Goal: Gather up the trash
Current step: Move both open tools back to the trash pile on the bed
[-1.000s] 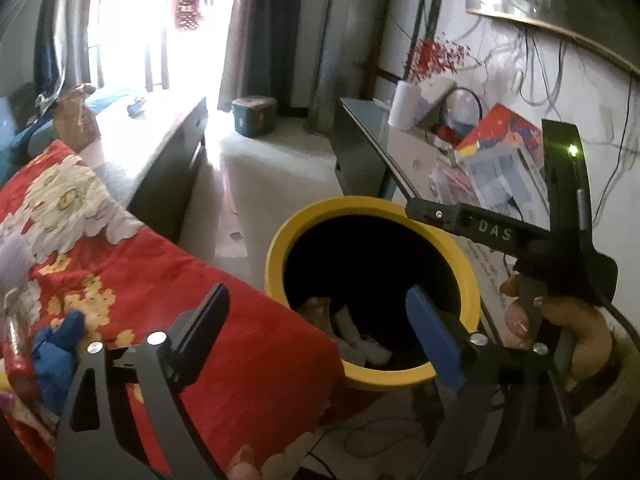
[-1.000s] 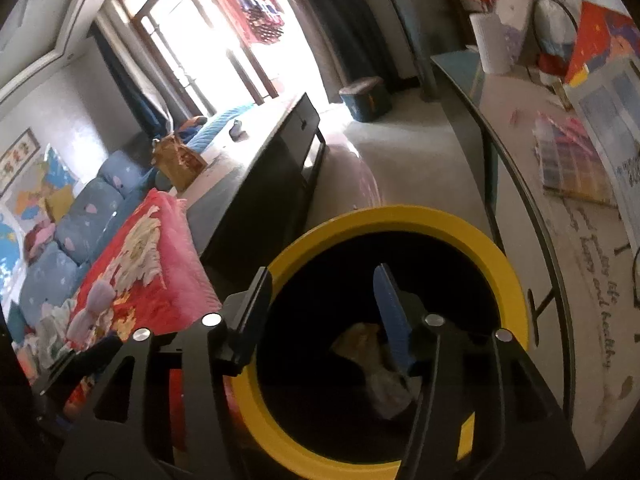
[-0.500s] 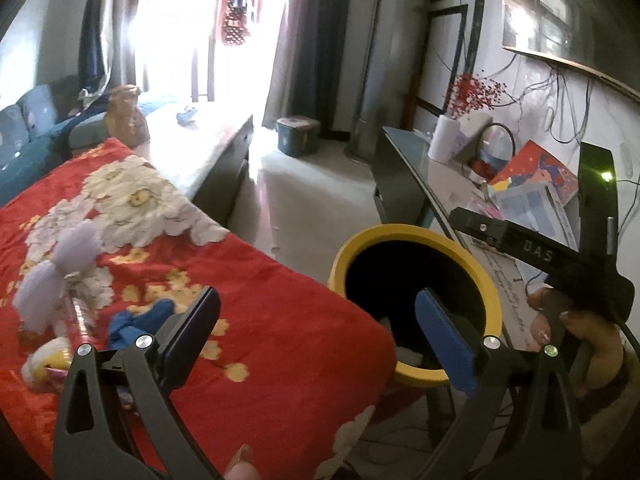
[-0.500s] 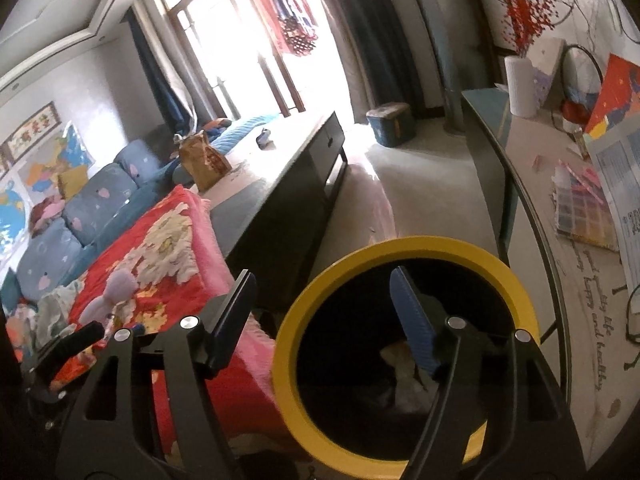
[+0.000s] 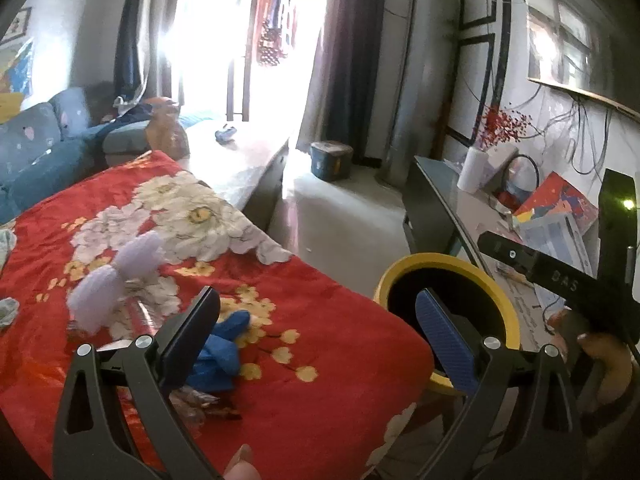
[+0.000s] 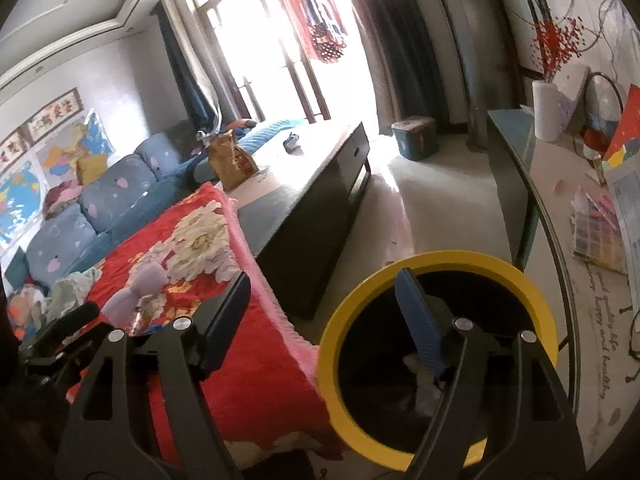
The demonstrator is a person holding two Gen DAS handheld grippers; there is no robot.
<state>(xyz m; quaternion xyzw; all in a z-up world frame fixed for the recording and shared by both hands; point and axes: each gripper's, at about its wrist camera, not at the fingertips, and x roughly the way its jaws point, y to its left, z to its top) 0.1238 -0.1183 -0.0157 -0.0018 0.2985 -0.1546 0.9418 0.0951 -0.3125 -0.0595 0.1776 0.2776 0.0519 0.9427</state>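
A yellow-rimmed black bin (image 5: 448, 268) stands right of the red flowered blanket (image 5: 320, 320); it also shows in the right wrist view (image 6: 440, 268), with pale trash (image 6: 420, 364) inside. My left gripper (image 5: 320, 328) is open and empty above the blanket's edge. A crumpled blue piece (image 5: 220, 356), a clear wrapper (image 5: 200, 404) and a pale purple fluffy thing (image 5: 116, 276) lie on the blanket by its left finger. My right gripper (image 6: 324, 316) is open and empty over the bin's left rim.
A dark low table (image 6: 320, 184) with a brown paper bag (image 6: 232, 160) stands beyond the blanket. A glass desk (image 6: 600, 280) with papers is on the right. A blue sofa (image 6: 100, 208) is at the left. A small box (image 5: 332, 160) sits on the floor.
Both grippers have pulled up and back from the bin. The left one has swung left over the blanket, bringing the blue piece and purple thing into view.
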